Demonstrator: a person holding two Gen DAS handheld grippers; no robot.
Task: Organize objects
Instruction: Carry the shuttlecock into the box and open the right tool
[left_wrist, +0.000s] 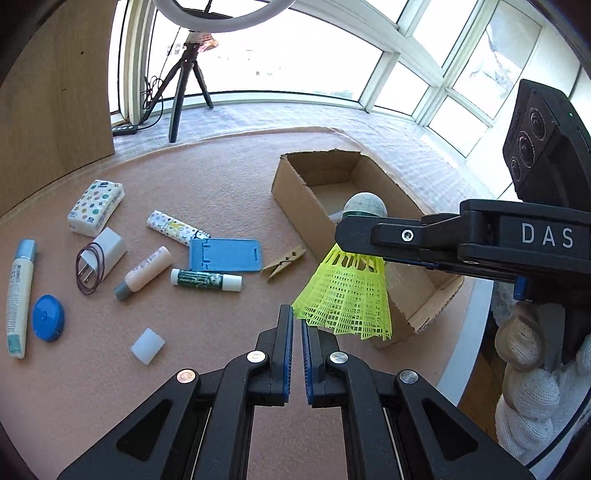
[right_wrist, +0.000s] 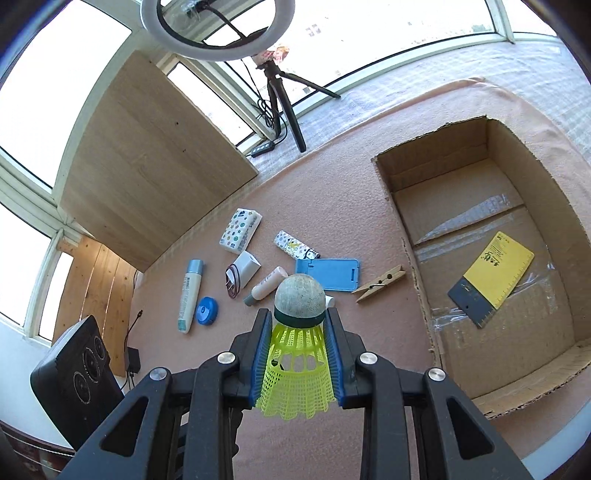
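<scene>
Right hand-held gripper (right_wrist: 298, 332) clamps the yellow shuttlecock (right_wrist: 295, 354) (left hand-held gripper (left_wrist: 297, 325) closed, empty).

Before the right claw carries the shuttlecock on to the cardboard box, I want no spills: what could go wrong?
The right claw pinches the shuttlecock on its springy mesh skirt, just below the cork, so it might squirt out. The skirt hangs beside the shut left claw and could snag on it. Released from this height, it might bounce out of the cardboard box.

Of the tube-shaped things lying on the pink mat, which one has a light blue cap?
The long white tube at the far left edge of the group, beside the round blue disc. The peach bottle has a grey cap, and the green-patterned stick has white ends.
</scene>
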